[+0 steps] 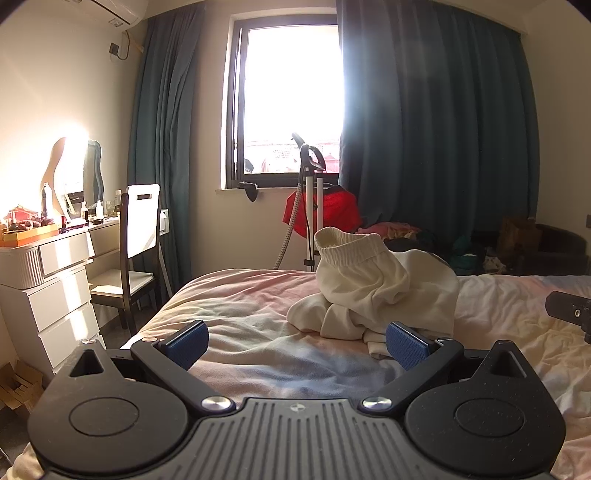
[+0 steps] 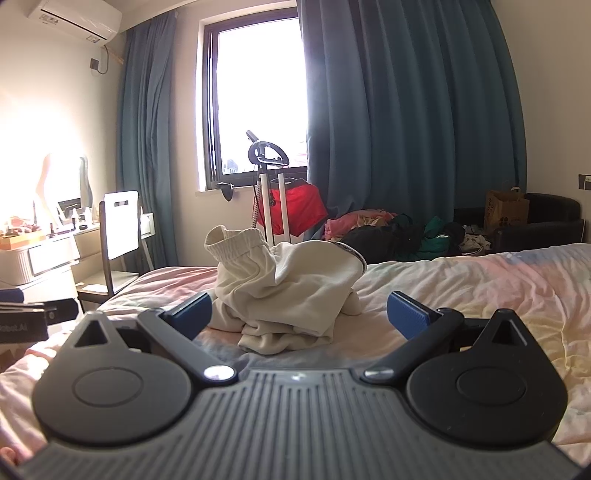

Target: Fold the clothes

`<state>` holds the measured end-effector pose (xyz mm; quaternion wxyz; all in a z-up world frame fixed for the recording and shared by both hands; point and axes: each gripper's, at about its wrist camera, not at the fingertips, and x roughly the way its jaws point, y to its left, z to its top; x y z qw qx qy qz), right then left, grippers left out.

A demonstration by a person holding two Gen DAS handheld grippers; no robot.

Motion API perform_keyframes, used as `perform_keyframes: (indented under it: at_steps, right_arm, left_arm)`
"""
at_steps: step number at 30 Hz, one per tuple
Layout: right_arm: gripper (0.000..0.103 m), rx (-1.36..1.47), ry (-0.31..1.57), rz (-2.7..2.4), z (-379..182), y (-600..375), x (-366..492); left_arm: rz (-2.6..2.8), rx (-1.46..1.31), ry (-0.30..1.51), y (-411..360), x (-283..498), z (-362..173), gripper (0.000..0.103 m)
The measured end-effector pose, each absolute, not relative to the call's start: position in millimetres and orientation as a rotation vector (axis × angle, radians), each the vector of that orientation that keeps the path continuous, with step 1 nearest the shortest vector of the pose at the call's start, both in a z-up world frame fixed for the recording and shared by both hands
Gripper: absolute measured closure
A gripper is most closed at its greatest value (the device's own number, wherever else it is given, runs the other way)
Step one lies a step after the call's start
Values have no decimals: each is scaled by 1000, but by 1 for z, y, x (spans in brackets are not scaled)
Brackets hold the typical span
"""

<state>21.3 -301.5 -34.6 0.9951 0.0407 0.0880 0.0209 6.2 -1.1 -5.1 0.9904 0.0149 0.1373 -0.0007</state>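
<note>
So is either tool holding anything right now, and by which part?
Nothing is held: the left tool and right tool are both open, short of the crumpled cream garment.

One cream garment (image 1: 373,291), crumpled, on one bed (image 1: 236,295). Two grippers: left gripper (image 1: 297,345), right gripper (image 2: 299,314), each with two blue pads. One window (image 1: 288,99); two teal curtains, one on each side. One chair (image 1: 138,236). One dresser (image 1: 55,273). One mirror (image 1: 74,173). One garment steamer (image 1: 310,192). One air conditioner (image 2: 74,18). One paper bag (image 2: 506,210).
</note>
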Motion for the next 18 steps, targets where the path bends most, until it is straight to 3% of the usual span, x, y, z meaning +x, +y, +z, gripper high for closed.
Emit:
perform_keyframes:
  at_steps: [18]
  right_arm:
    - [0,92,198,15,-35,-303,24]
  left_arm:
    - [-35,-35,291,4,10,-13,0]
